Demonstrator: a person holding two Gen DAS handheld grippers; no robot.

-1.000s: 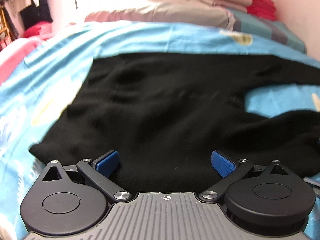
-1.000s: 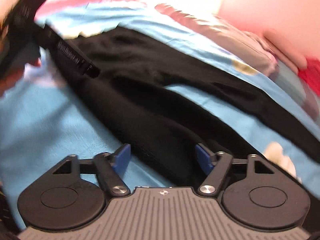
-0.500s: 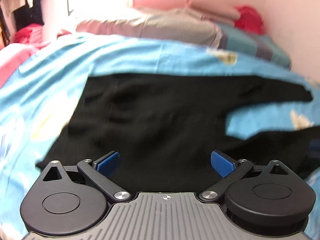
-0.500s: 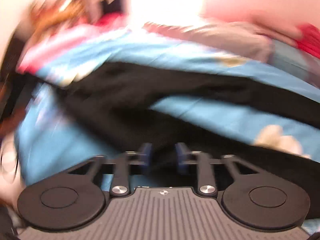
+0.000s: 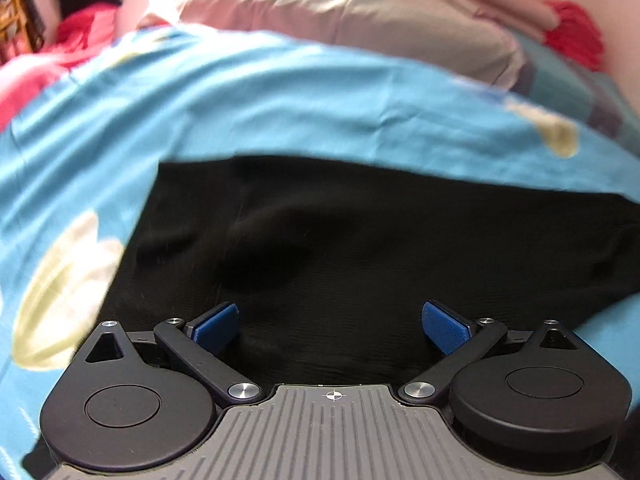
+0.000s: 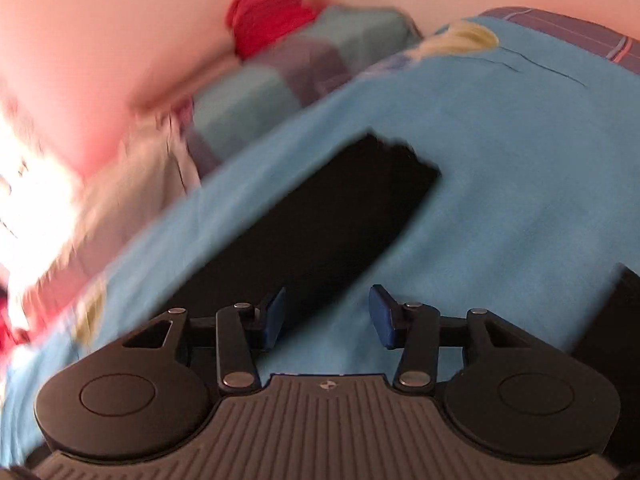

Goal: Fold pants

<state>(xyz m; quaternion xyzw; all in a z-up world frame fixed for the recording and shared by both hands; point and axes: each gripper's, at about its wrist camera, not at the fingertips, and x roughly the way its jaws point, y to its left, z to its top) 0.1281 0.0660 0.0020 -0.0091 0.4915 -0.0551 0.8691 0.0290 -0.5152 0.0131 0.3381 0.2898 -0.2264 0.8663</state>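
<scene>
Pants, black and spread flat, lie on the blue bedsheet of a bed; every place below is told from them. In the left wrist view the wide upper part of the pants fills the middle of the frame, its far edge running straight across the sheet. The left gripper hangs over the near part of the pants with its blue fingers spread wide, black cloth showing in the gap between them but neither pad pressing on it. Beyond the far edge of the pants, past a band of bare sheet, a grey pillow lies along the pink wall, and a red cloth is bunched beyond the pants' far right corner. A pale printed shape marks the sheet just left of the pants.

In the right wrist view, tilted and blurred, one black leg runs slantwise across the sheet to a squared end. The right gripper sits at the near side of that leg, with its jaws having just been closing, and they now stand at a middling gap. The left finger overlaps the leg's edge, the right one is over bare sheet, and nothing is clamped. A second black patch, probably the other leg, shows at the right edge.
</scene>
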